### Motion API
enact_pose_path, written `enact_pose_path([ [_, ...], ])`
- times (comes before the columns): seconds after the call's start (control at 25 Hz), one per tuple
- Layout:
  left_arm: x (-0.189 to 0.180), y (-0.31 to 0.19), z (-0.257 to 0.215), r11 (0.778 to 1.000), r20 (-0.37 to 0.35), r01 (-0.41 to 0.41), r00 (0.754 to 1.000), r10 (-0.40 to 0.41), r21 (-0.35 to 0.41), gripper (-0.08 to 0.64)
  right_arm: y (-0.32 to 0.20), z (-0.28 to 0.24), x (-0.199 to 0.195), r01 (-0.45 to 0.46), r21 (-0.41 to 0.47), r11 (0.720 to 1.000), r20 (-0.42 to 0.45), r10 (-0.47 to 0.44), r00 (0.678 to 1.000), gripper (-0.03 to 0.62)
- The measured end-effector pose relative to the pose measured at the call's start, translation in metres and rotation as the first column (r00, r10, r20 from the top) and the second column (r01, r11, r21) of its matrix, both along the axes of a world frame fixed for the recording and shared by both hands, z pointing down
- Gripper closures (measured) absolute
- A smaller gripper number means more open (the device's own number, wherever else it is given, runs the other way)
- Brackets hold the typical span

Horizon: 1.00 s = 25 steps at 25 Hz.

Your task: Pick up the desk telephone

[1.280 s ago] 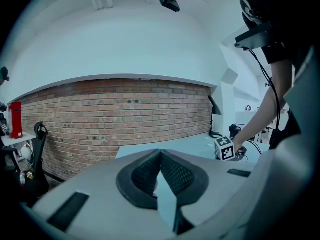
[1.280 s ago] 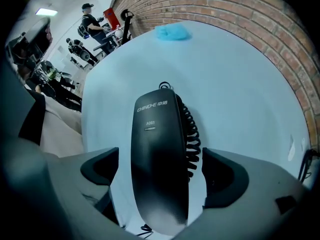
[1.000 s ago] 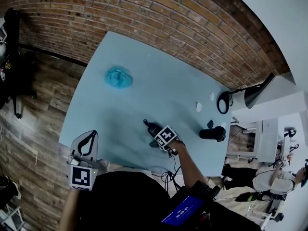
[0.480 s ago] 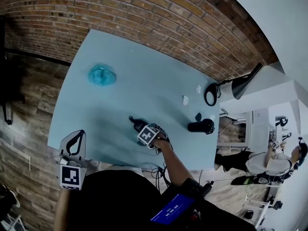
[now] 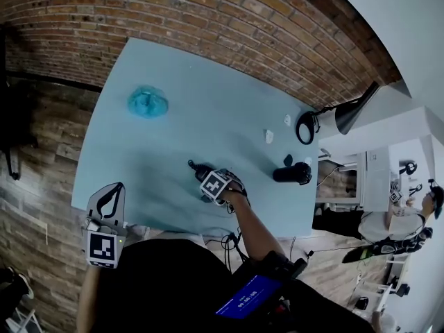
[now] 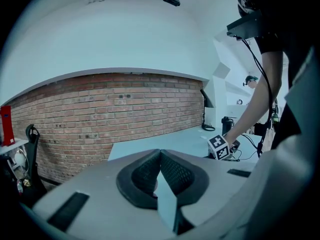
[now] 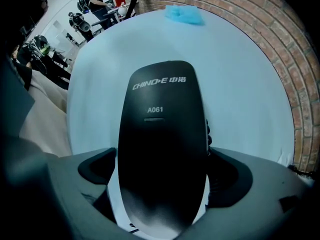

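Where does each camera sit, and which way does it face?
Head view: on the person's head, steeply down at the table; shows right arm, left gripper, right gripper.
Left gripper view: on that gripper, across the table toward the brick wall; shows its shut jaws, the right arm.
Right gripper view: on that gripper, straight down at the telephone between its jaws, which have just been opening.
Shared: head and right gripper views both show the telephone and blue cloth.
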<state>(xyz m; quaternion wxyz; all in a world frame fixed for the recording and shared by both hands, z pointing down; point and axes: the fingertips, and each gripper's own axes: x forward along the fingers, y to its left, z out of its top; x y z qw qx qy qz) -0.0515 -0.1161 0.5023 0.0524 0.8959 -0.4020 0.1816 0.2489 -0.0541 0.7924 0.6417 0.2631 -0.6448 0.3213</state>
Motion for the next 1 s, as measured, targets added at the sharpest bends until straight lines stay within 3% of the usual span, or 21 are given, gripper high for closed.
enact_pose_path([
  [0.8,-0.006,-0.020,-0.002,0.998,-0.002,-0.017,1.000,0.017,0.059,0.541,0.001,0.000,-0.002,-0.007,-0.006,1.000,-0.007,0.007,1.000,0.037],
  [1.0,-0.002,-0.021,0.000,0.999,0.011,-0.029,1.000,0.028,0.044,0.541,0.000,0.000,-0.001,-0.004,-0.008,1.000,-0.008,0.004,1.000,0.038],
])
